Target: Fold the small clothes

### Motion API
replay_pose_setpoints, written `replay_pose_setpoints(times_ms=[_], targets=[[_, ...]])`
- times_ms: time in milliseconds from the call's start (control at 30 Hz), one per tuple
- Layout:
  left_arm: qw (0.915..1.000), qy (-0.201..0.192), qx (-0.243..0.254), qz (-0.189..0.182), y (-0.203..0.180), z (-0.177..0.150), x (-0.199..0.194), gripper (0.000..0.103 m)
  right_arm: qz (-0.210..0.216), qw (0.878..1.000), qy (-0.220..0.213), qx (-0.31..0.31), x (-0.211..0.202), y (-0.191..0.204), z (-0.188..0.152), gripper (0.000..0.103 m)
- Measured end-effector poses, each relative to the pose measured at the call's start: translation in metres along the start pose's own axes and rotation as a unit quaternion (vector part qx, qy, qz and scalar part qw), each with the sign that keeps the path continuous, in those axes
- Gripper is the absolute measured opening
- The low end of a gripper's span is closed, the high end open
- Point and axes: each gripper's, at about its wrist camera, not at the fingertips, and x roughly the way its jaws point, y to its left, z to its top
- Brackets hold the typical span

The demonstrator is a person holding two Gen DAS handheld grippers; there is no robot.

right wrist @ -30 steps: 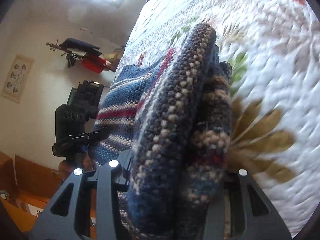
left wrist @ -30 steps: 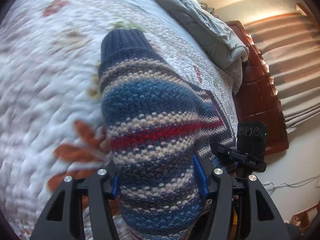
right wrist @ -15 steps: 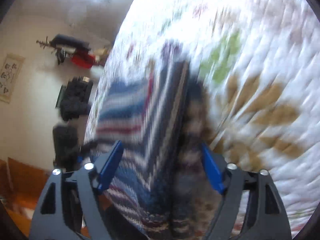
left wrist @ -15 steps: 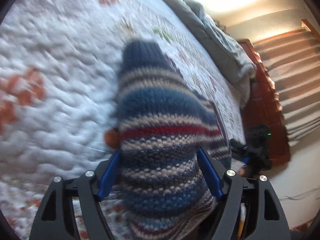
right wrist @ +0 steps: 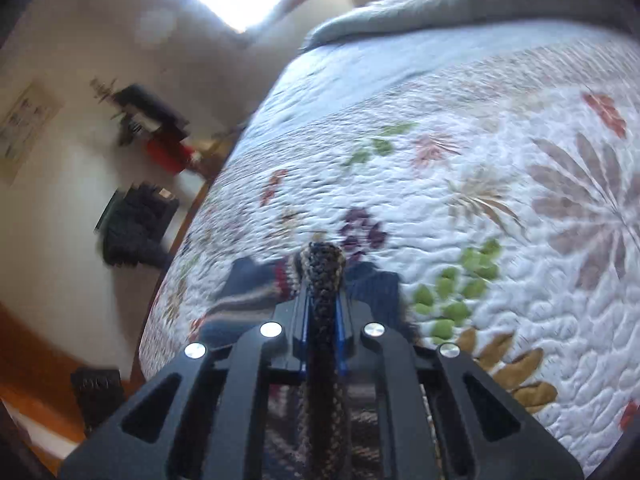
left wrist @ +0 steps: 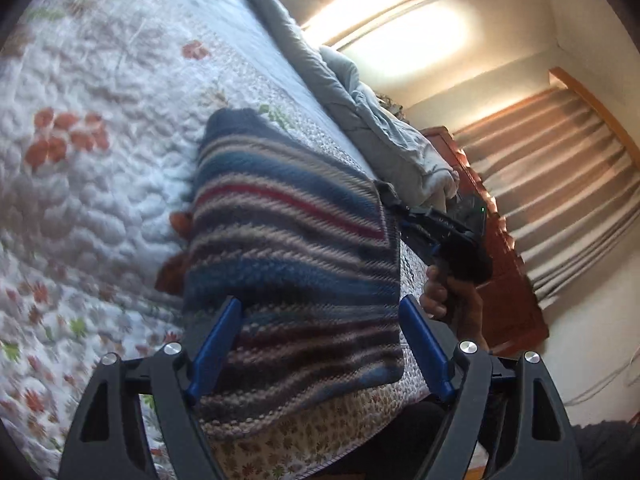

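**Ana:** Quilted bedspread [left wrist: 92, 184] is filling most of both views, white with printed flowers, and it is serving as the folding surface. Nearest the lens in the left wrist view, the left gripper [left wrist: 320, 344] is standing wide, its blue fingers [left wrist: 214, 344] splayed either side of the striped knit sweater [left wrist: 288, 248] at the bottom centre of the frame.

**Ben:** So it is gripping nothing?

**Ana:** Nothing that I can see. The sweater is lying flat on the quilt near the bed's edge, and the left claw is framing it, probably lining up for a new hold.

**Ben:** And the other one?

**Ana:** In the right wrist view the right gripper [right wrist: 322, 300] is pinching narrow on a thick edge of the sweater [right wrist: 322, 276], bottom centre. The knit is bunching up between the pads and poking out past the tips. I judge it is pinning that side so the cloth is not sliding while the fold gets squared.

**Ben:** How are the hands sitting?

**Ana:** Right of centre in the left view, the person's right hand [left wrist: 448, 292] is wrapping the black handle, the tool angling in low toward the sweater's right edge.

**Ben:** Farther back?

**Ana:** A grey duvet [left wrist: 360, 100] is lying crumpled along the bed's far side, upper centre, with pleated curtains [left wrist: 560, 184] glowing at the upper right.
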Motion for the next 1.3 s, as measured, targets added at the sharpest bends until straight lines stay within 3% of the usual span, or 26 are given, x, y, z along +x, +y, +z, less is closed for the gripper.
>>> replay_pose_setpoints(times_ms=[67,167,233,300,500,600,667,767,900,1000,1233,1300], targets=[[0.9997,0.001,-0.024,-0.005,0.009,-0.004,0.005,0.081,-0.042,0.998,0.032,0.046,0.027,-0.033,-0.011,0.009],[0.9996,0.006,-0.028,0.007,0.014,-0.007,0.008,0.081,-0.036,0.997,0.039,0.050,0.037,-0.043,-0.022,0.011],[0.9996,0.009,-0.020,0.015,0.011,-0.008,0.007,0.081,-0.003,0.998,0.028,0.062,0.026,-0.041,-0.021,0.021],[0.9997,0.007,-0.015,0.017,0.006,-0.007,0.002,0.081,0.001,0.999,0.019,0.050,0.007,-0.032,-0.023,0.037],[0.9995,-0.022,0.024,0.002,-0.030,0.009,-0.012,0.083,0.030,0.999,0.016,-0.004,-0.047,0.000,-0.052,0.036],[0.9995,-0.015,0.027,-0.006,-0.038,0.021,0.004,0.084,0.038,0.998,0.045,-0.007,-0.038,0.003,-0.070,0.035],[0.9999,0.003,0.014,-0.008,-0.033,0.028,0.022,0.084,0.026,0.998,0.063,-0.005,-0.025,-0.003,-0.078,0.032],[0.9994,0.022,0.011,0.024,-0.021,0.033,0.041,0.084,0.017,0.998,0.068,0.008,-0.019,-0.016,-0.082,0.021],[0.9993,0.026,-0.023,0.016,-0.005,0.037,0.038,0.083,0.044,0.997,0.056,0.004,-0.048,-0.005,-0.087,0.024],[0.9993,0.025,-0.019,0.021,-0.003,0.035,0.037,0.083,0.059,0.996,0.060,-0.018,-0.068,0.009,-0.109,0.023],[0.9972,0.035,0.008,0.065,-0.001,0.033,0.047,0.075,0.040,0.997,0.073,-0.007,-0.061,-0.002,-0.134,0.019],[0.9973,0.036,-0.005,0.064,0.006,0.035,0.044,0.071,0.052,0.997,0.063,-0.009,-0.072,0.008,-0.132,0.026]])
